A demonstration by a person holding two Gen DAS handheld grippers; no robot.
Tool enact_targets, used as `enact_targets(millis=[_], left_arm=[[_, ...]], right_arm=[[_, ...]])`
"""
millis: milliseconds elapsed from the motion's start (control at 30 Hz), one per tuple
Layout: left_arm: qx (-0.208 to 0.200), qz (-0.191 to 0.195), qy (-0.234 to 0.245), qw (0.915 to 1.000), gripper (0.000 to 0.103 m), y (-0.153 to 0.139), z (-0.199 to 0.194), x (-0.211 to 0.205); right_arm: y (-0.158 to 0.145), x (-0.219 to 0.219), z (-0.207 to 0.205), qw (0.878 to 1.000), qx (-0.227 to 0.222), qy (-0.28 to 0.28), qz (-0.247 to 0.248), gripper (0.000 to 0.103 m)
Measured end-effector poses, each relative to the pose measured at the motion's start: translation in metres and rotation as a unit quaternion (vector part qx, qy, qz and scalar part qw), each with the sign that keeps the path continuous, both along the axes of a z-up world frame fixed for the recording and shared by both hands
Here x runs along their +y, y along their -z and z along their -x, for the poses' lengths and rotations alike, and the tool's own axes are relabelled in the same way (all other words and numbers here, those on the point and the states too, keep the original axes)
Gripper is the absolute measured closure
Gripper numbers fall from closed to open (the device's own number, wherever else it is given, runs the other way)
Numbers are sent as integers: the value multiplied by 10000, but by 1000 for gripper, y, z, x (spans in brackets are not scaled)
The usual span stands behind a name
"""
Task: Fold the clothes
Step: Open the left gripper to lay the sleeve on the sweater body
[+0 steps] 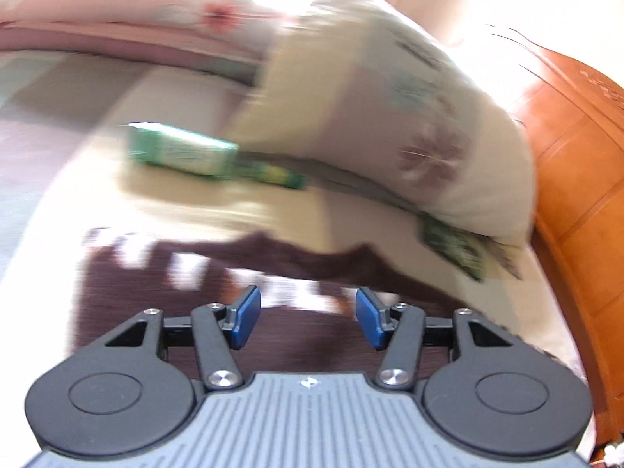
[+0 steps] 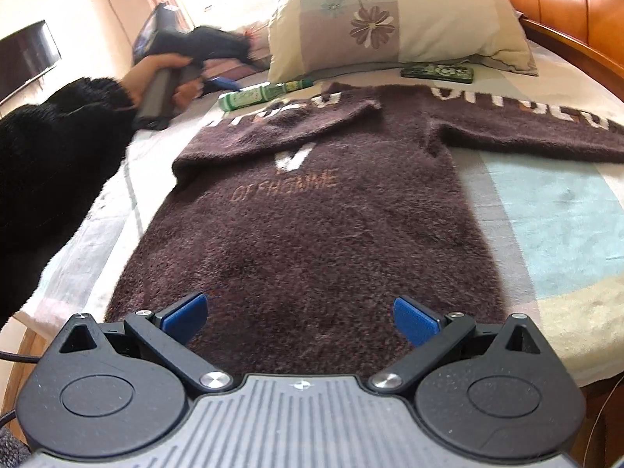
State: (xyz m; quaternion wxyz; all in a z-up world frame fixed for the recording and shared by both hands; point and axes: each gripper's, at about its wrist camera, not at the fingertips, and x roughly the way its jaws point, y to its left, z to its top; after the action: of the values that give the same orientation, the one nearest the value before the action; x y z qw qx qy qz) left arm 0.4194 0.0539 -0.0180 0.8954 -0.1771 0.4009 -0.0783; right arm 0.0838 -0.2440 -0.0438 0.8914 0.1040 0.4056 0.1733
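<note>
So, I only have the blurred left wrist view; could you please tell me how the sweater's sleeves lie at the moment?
Observer: One sleeve is folded across the chest of the sweater.
Operator: Thank you, and the second one?
Observer: The other sleeve lies stretched out flat to the side, not yet folded.
Operator: Where is the right gripper, please?
Observer: The right gripper is open at the sweater's hem end, with nothing between its fingers.

Bright daylight, blown-out top glare; left view motion-blurred, edges bowed.
</note>
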Motion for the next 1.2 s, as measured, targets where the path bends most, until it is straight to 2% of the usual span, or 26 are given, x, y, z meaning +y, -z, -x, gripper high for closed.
enact_targets(millis=[100, 200, 333, 533, 633, 700, 833, 900, 967, 1067, 1200], left_arm=[[51, -1, -216, 9998, 49, 8, 5, 41], [142, 5, -215, 9997, 49, 20, 9, 65], [210, -67, -25, 9998, 49, 39, 13, 80], [47, 468, 253, 9986, 47, 64, 32, 96], [146, 311, 381, 9987, 45, 84, 31, 99], [111, 495, 364, 9980, 45, 90, 31, 107], [36, 835, 417, 9956, 45, 76, 36, 112], [-150, 1024, 643, 9926, 45, 70, 43, 112], [-124, 1220, 837, 9889, 43, 73, 50, 111], [235, 946, 960, 9906, 41, 93, 56, 107], [229, 852, 1038, 9907, 41, 92, 55, 107]], right_arm=[[2, 11, -6, 9999, 73, -114, 52, 0], [5, 24, -14, 9995, 149, -240, 130, 0], [6, 40, -22, 9989, 211, -336, 246, 0], [14, 62, -35, 9970, 425, -424, 484, 0], [18, 74, -41, 9960, 523, -474, 552, 0], [20, 81, -45, 9953, 570, -509, 598, 0], [22, 93, -50, 9938, 620, -555, 739, 0], [23, 97, -55, 9933, 674, -555, 753, 0], [26, 103, -60, 9924, 726, -582, 810, 0], [30, 110, -65, 9907, 766, -636, 926, 0], [37, 115, -72, 9891, 873, -645, 997, 0]])
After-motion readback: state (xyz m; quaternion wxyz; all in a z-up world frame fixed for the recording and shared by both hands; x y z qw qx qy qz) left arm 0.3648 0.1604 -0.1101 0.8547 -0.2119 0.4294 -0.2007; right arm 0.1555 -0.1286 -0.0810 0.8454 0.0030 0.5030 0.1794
